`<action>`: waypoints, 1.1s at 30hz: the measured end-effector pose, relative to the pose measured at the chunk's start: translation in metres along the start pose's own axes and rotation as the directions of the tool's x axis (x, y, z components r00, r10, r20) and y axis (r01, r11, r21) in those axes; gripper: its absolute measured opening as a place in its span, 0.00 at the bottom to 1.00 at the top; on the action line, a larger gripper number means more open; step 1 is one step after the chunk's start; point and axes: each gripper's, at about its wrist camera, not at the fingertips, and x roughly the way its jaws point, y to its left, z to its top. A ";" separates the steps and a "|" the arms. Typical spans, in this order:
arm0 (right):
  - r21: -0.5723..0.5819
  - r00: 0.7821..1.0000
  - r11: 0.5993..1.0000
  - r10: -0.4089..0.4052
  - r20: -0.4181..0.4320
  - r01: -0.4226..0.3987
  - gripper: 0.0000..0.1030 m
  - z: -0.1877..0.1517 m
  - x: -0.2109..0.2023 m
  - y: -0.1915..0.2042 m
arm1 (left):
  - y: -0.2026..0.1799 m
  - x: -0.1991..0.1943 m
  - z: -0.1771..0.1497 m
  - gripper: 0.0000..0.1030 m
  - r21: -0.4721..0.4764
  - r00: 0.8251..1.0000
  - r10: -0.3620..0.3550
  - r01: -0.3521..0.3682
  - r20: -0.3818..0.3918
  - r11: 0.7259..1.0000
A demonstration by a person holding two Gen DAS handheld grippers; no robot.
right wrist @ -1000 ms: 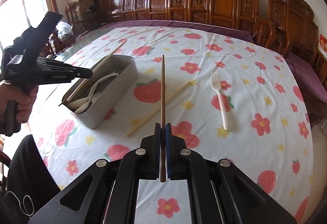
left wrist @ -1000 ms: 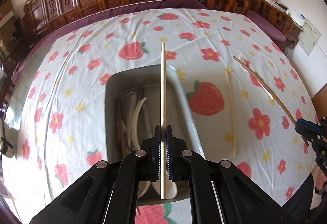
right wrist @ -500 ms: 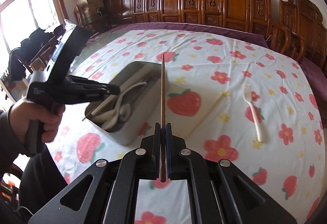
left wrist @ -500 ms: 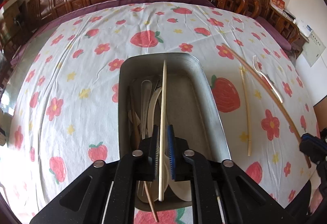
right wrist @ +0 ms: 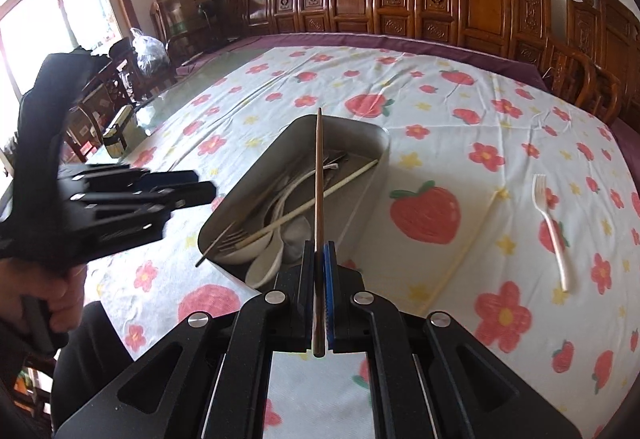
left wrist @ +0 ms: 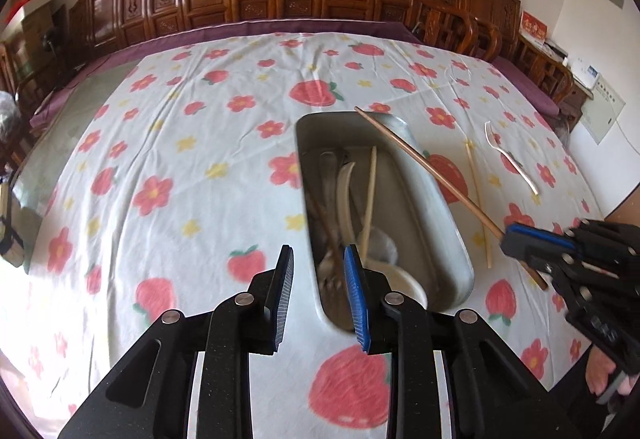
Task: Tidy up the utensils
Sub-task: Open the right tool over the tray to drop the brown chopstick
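In the left wrist view, the left gripper (left wrist: 318, 293) fills the lower centre of the frame with its fingers (left wrist: 282, 295) spread apart and nothing between them, hovering over the near left rim of the metal tray (left wrist: 430, 199), which sits on the table (left wrist: 160, 143) under a strawberry-and-flower tablecloth (left wrist: 224, 91). Inside the tray lie a pale chopstick (left wrist: 370, 195), white spoons (left wrist: 345, 195) and a metal fork (left wrist: 332, 271), crowded together toward the near end. Further right, a brown chopstick (left wrist: 428, 167) slants across the tray's right rim from the upper centre down to the right gripper (left wrist: 516, 237) at the right edge, whose fingers are clamped on it. Just right of the tray a second pale chopstick (left wrist: 478, 199) rests on the cloth, and beyond it, at the upper right, a white plastic fork (left wrist: 510, 159). In the right wrist view the brown chopstick stands upright in the frame's centre, its tip above the tray's far rim.
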 end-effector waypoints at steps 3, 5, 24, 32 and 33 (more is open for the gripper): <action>0.010 1.000 1.000 -0.003 -0.013 0.003 0.05 0.004 0.009 0.005 | 0.009 -0.008 -0.006 0.24 -0.009 1.000 -0.003 0.003 0.011 1.000; 0.021 1.000 1.000 -0.007 -0.023 0.008 0.05 0.007 0.015 0.006 | 0.014 -0.011 -0.007 0.24 -0.015 1.000 -0.011 0.011 0.016 1.000; 0.102 0.997 0.994 0.041 -0.062 -0.035 0.08 0.025 0.048 0.012 | 0.018 -0.022 -0.012 0.24 -0.011 0.998 -0.051 0.051 0.032 0.999; 0.041 0.998 0.998 0.058 -0.036 -0.057 0.08 0.020 0.014 0.003 | 0.009 -0.033 -0.005 0.24 -0.013 0.997 -0.046 0.047 0.057 0.999; 0.025 0.998 0.999 0.048 -0.033 -0.047 0.08 0.017 0.006 -0.002 | 0.007 -0.035 -0.004 0.24 -0.011 0.997 -0.046 0.047 0.060 0.999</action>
